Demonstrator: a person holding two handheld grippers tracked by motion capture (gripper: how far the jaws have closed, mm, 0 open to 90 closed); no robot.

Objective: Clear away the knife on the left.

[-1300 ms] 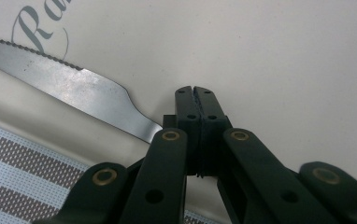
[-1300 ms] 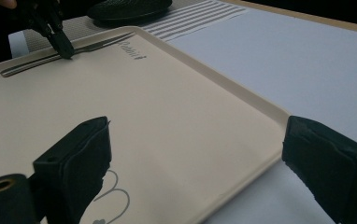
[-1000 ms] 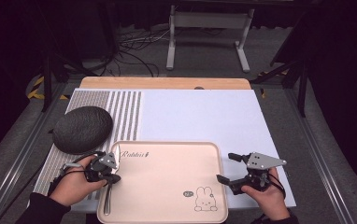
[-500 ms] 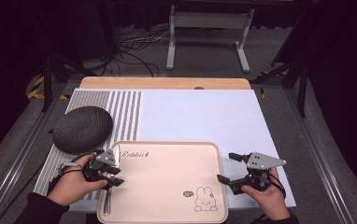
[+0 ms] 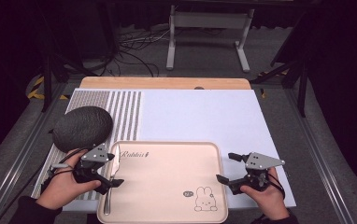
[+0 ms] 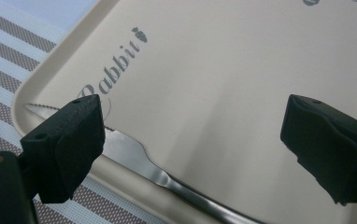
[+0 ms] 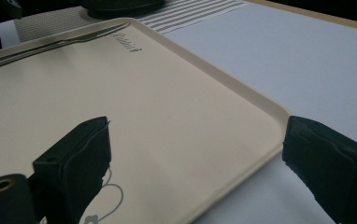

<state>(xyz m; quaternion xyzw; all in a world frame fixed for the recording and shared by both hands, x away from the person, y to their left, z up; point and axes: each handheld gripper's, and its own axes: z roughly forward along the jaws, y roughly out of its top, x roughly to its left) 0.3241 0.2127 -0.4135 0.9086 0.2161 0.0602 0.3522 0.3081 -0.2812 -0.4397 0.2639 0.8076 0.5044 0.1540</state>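
Note:
A silver table knife (image 5: 112,177) lies along the left edge of the beige tray (image 5: 167,186) with the rabbit drawing. My left gripper (image 5: 112,170) hovers just above the knife's blade. Its jaws have just been opening and now stand wide, with the pads touching nothing. In the left gripper view the knife (image 6: 134,156) runs under the left jaw on the tray (image 6: 214,84). My right gripper (image 5: 224,167) is open at the tray's right edge, empty. The right gripper view has the tray's corner (image 7: 144,102) between the jaws and the knife (image 7: 60,43) far off.
A dark grey oval object (image 5: 82,128) sits on the striped placemat (image 5: 116,112) just behind my left hand. A white sheet (image 5: 200,116) covers the table behind the tray. The wooden table edge (image 5: 167,83) is at the back.
The left gripper's jaws have spread from shut to wide, and the hand has risen slightly. The knife stays flat on the tray. The right hand has not moved.

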